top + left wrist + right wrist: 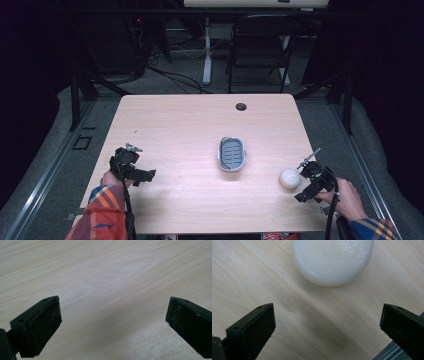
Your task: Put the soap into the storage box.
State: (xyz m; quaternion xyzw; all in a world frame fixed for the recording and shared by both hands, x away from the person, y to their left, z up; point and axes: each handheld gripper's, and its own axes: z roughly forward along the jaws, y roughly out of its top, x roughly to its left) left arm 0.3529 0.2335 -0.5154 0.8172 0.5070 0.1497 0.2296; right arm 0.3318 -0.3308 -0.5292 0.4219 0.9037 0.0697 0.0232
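A white round soap-like ball lies on the wooden table near its right front corner. My right gripper sits just to the right of it, held low, jaws wide open. In the right gripper view the ball lies ahead of the open jaws, apart from both pads. A grey oval soap dish with a ribbed blue-grey floor rests at the table's middle. My left gripper hovers at the left front, open, with bare wood between its pads.
A round cable hole marks the table's far edge. A dark folding chair and a white desk leg stand beyond the table. The table's right edge is close beside my right gripper.
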